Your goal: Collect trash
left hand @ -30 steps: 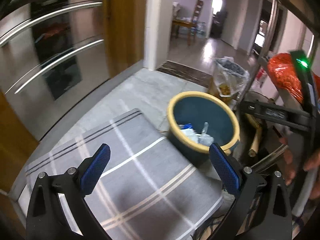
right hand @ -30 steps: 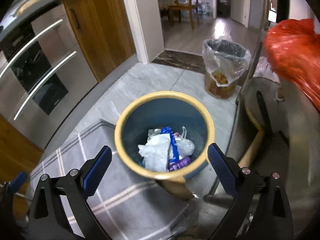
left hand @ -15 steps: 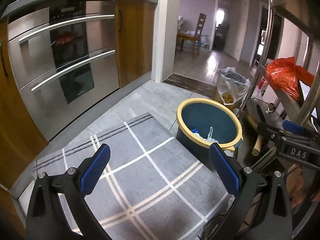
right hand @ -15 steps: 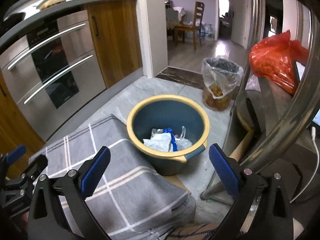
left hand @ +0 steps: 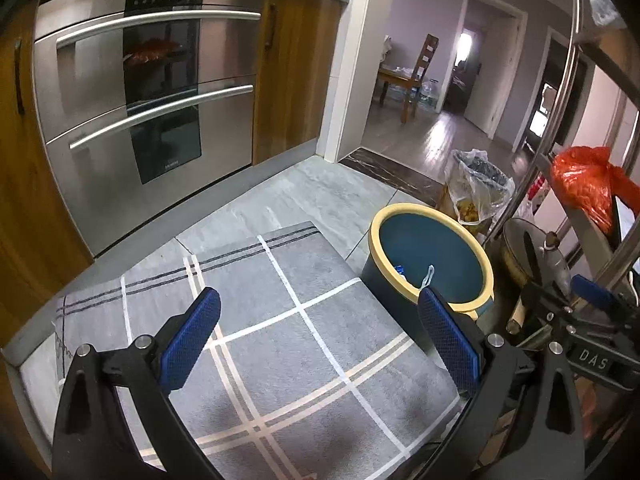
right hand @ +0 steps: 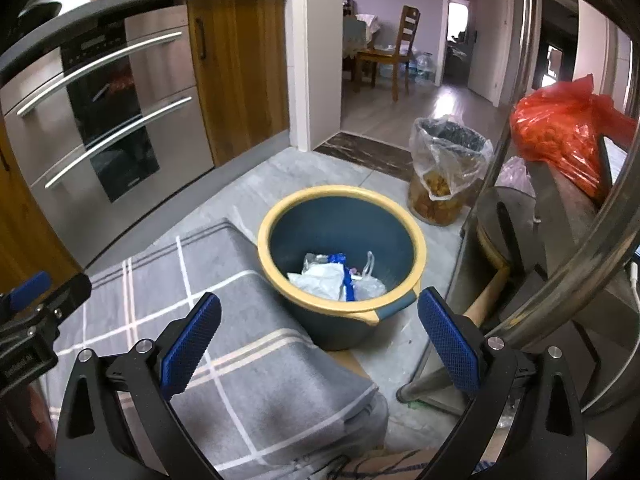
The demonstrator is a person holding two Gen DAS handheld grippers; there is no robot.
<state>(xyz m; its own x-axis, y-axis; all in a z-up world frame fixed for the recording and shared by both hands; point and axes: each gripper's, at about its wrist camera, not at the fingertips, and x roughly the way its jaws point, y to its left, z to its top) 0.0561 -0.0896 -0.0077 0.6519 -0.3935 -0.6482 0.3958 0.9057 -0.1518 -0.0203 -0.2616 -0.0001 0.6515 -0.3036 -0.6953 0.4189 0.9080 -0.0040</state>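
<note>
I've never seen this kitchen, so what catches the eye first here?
The blue bin with a yellow rim on the floor, holding white wrappers, stands beside a grey checked mat. A bright red bag sits on the metal rack at right. Both tongs, left and right, hang open and empty.

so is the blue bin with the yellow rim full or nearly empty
Nearly empty. In the right wrist view the blue bin holds only a shallow layer of trash, white plastic and a blue wrapper, at the bottom, with bare inner wall above it.
</note>
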